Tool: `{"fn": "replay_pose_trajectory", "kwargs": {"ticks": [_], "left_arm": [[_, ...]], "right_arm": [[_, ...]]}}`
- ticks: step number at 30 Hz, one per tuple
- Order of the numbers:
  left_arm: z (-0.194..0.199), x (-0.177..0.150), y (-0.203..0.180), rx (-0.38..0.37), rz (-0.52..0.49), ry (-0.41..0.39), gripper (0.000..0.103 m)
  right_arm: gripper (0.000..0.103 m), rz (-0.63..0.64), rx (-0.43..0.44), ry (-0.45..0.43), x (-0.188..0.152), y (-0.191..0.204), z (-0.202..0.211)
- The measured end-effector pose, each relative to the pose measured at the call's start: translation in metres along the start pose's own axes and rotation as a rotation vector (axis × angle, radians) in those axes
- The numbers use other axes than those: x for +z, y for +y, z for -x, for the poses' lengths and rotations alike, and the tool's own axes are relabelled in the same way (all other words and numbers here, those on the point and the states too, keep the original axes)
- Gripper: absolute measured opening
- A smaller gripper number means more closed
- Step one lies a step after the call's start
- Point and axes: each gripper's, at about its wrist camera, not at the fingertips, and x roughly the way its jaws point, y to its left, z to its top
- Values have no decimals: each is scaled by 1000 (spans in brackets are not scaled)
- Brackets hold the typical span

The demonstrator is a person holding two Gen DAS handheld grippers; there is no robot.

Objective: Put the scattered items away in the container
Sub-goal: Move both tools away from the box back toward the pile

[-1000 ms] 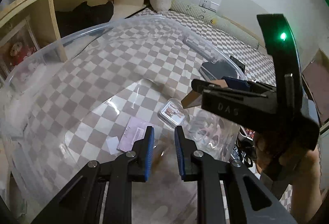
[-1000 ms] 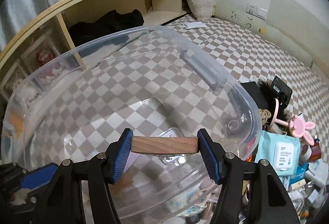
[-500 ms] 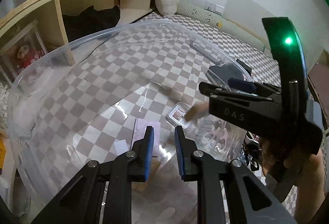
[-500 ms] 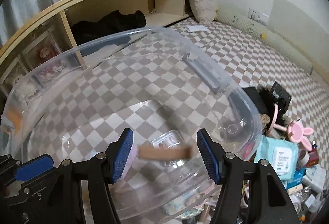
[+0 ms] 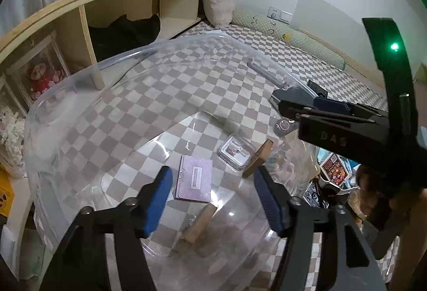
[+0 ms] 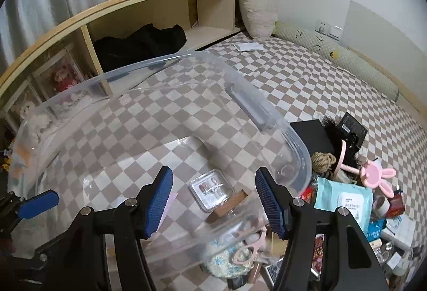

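A clear plastic tub [image 5: 66, 115] [image 6: 269, 115] sits on the checkered mat. Inside lie a wooden block [image 5: 258, 157] [image 6: 229, 207] leaning on a small clear case [image 5: 234, 152] [image 6: 209, 189], a second wooden block [image 5: 198, 223], and a lilac card [image 5: 194, 180]. My left gripper [image 5: 212, 197] is open and empty above the tub floor. My right gripper [image 6: 213, 200] is open and empty over the tub; its body shows in the left wrist view [image 5: 333, 125].
A pile of loose items lies right of the tub: a wet wipes pack [image 6: 344, 201], a pink bunny brush [image 6: 373, 173], a black box [image 6: 315, 131], rope [image 6: 324, 160]. A wooden shelf [image 6: 149, 13] stands behind.
My right gripper opened and the wooden block it held dropped into the tub beside the clear case. My left gripper went from nearly shut to wide open.
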Motion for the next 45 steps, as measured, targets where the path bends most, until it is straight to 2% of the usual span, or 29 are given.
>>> {"fn": "replay_pose_trajectory", "kwargs": {"ticks": [5,14,19,21,25,30,31,32,33,34,39,42,43,44,45], "left_arm": [[4,-3,-7,9,-19,-10,76],[10,-2,-31,-5,-70,-33,77],[15,-2,-53,-21,-120,-53,77],[16,-2,-60,-28,-138,-58,77],[18,-3,-76,-61,-168,-65,86],[20,-5,-96,-88,-213,-73,86],[20,-6,-100,-93,-222,-77,92],[20,-6,-103,-98,-233,-83,99],[20,-7,-107,-103,-243,-89,101],[20,-8,-111,-106,-254,-94,101],[15,-9,-124,-130,-266,-81,102],[12,-9,-130,-155,-275,-71,103],[11,-10,-133,-166,-281,-64,103],[10,-11,-136,-177,-287,-55,103],[9,-12,-138,-181,-293,-50,103]], "right_arm": [[65,-14,4,7,-5,-13,15],[65,-71,-32,-10,-20,-54,52],[65,-97,-23,-8,-31,-69,64],[65,-99,-32,-11,-37,-73,70],[65,-97,-63,-19,-48,-82,84],[65,-98,-113,-25,-63,-95,100],[65,-100,-126,-28,-67,-98,102],[68,-102,-140,-30,-71,-101,105],[80,-105,-152,-30,-74,-104,107],[84,-107,-166,-33,-78,-107,109],[84,-110,-233,-44,-99,-123,123],[86,-146,-240,-53,-112,-138,131],[89,-159,-244,-60,-117,-143,133],[99,-173,-249,-69,-122,-149,135],[103,-185,-256,-78,-127,-154,137]]}}
